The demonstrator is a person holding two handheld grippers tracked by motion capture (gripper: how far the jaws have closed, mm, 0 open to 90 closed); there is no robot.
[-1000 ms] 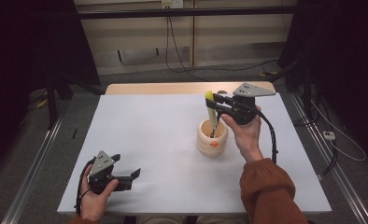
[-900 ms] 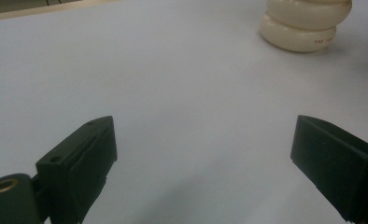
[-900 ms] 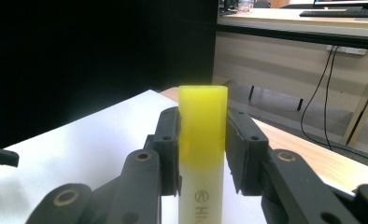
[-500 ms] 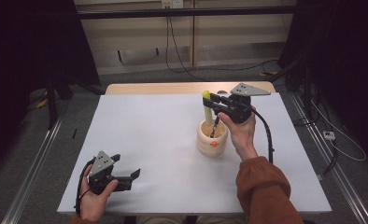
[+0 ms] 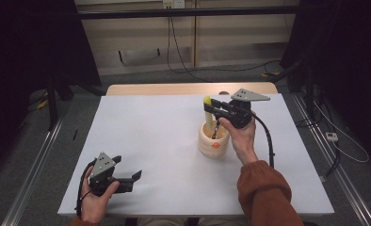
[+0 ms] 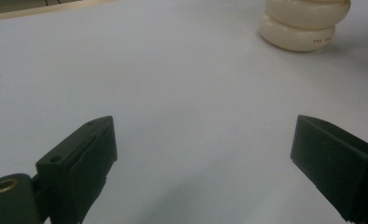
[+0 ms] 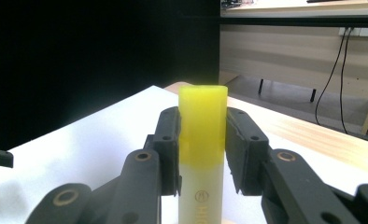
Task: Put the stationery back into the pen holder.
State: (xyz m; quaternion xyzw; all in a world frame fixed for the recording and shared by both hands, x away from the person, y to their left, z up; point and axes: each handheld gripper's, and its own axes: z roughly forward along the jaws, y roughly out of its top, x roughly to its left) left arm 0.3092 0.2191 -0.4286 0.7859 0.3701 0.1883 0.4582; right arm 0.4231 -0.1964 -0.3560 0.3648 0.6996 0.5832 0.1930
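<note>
A: Quick rundown, pls. What's on the table (image 5: 141, 127)?

B: White table seen from above. One landmark: a cream ribbed pot (image 5: 213, 140), roughly mid-table, a bit to the person's right. Small orange mark on its near side.

A: And the right gripper (image 5: 211, 106)?

B: Held over the pot, jaws closed on a marker (image 5: 207, 111). Marker has a yellow cap and a white body, standing upright, cap end up. Its lower end goes down toward the pot's mouth; can't tell whether it's touching inside. In the right gripper view the jaws squeeze the marker (image 7: 202, 154) from both sides, about where yellow meets white. Right hand (image 5: 240, 136) sits just beside the pot, on the person's right of it, w/ a rust-orange sleeve (image 5: 263, 193) behind it.

A: Left gripper (image 5: 135, 176)?

B: Well apart from the pot, toward the near left corner of the table, low over the surface; can't tell whether it's touching. Jaws spread wide, holding nothing. Left hand (image 5: 96, 200) wraps the grip from behind. In the left gripper view the two black jaws stand far apart w/ bare table between them, and the pot's base (image 6: 303, 28) shows farther off, up and to the right.

A: Anything else near the pot?

B: A black cable (image 5: 268, 141) trails from the right gripper, curving past the hand on the side away from the pot.
</note>
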